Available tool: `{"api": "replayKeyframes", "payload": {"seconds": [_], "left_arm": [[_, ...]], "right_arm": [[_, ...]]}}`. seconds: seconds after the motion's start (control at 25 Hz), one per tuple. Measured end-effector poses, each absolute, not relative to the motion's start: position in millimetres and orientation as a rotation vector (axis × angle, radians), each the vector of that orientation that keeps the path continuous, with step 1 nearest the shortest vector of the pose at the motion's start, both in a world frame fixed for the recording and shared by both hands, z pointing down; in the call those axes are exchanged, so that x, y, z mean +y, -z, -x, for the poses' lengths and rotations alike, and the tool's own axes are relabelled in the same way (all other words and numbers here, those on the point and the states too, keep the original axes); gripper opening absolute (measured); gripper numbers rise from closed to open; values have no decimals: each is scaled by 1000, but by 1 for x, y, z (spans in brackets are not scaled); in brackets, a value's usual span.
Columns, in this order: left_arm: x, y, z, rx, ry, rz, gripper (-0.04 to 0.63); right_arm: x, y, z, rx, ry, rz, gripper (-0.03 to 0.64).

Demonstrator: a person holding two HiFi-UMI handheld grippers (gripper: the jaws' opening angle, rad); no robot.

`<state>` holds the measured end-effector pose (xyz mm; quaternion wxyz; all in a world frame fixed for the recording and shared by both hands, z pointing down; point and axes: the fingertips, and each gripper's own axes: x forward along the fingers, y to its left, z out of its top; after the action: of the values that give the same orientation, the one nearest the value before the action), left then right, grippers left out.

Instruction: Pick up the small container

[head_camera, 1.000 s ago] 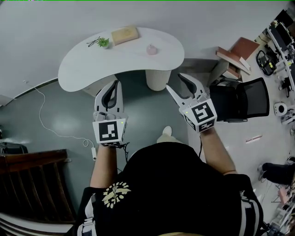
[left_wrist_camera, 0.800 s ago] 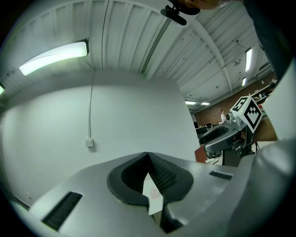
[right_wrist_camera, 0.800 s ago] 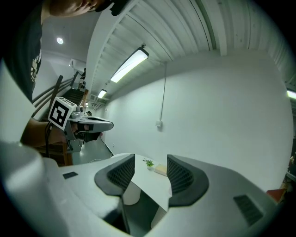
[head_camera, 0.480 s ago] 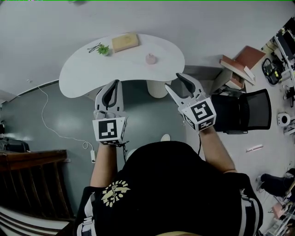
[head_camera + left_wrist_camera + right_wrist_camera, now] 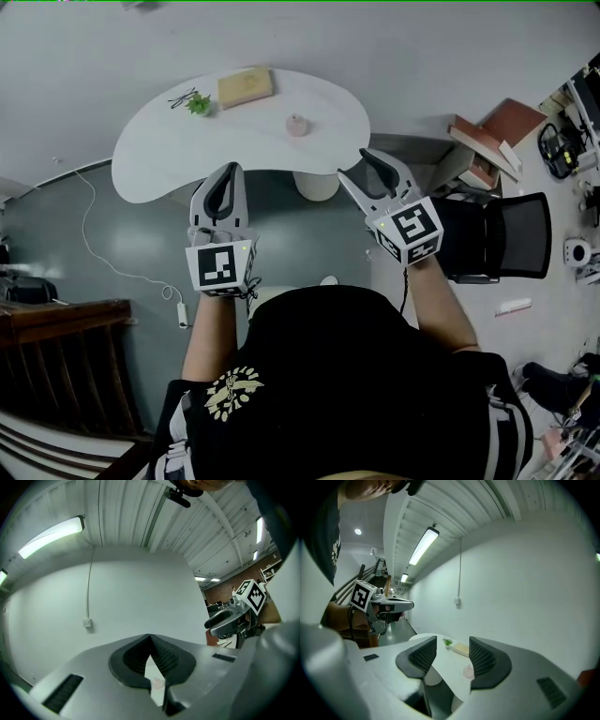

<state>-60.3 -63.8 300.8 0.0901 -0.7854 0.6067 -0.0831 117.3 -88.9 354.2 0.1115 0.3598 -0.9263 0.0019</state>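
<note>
My right gripper [image 5: 452,642] hangs with its jaws wide apart, nothing between them; my left gripper [image 5: 150,638] has its jaws pressed together at the tips, gripping nothing; both hover just short of the white table's [image 5: 169,155] near edge; out on the table, toward its right half, sits the small container [image 5: 297,125], pink, well apart from both claws; along the table's far edge lie a tan block [image 5: 246,87] and what looks like a little green plant [image 5: 197,103].
</note>
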Motion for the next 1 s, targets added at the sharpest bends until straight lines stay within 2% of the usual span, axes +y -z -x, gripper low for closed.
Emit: {"api": "replayKeyframes", "payload": {"seconds": [0.52, 1.0], "left_arm": [[-80, -320, 69, 1867, 301, 2345, 18], [-139, -326, 83, 1785, 307, 2397, 18]], "right_arm": [[-112, -372, -111, -2724, -65, -1004, 207], [-161, -382, -80, -2702, -89, -1026, 208]]}}
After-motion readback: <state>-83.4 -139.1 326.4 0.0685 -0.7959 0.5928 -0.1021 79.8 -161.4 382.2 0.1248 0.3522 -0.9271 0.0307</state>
